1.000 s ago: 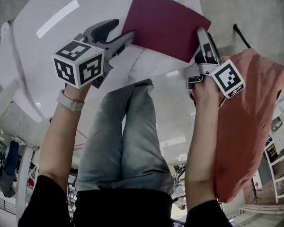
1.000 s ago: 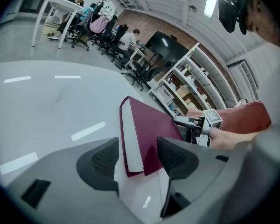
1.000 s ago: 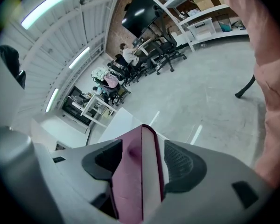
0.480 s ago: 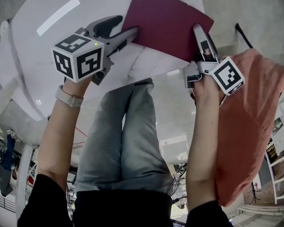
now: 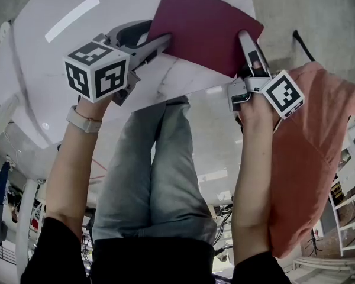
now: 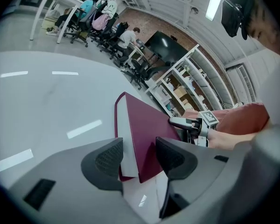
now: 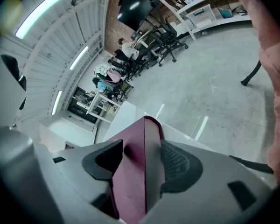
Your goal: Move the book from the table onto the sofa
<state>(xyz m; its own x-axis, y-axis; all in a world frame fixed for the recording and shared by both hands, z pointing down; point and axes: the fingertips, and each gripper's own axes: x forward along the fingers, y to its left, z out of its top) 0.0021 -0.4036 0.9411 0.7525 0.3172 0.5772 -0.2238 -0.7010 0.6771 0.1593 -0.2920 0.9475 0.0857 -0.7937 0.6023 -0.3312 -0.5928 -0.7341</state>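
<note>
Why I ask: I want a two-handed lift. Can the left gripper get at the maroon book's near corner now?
Probably yes: a corner of the maroon book sits between the jaws of the left gripper, which are open and have just been closing, and nothing on the white table blocks it.

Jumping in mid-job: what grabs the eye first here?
The maroon book on the white table, with a gripper at each side edge. The right gripper clamps its edge; the left gripper has a corner between jaws that have just been closing, not yet pressing. The salmon sofa waits at the right.
</note>
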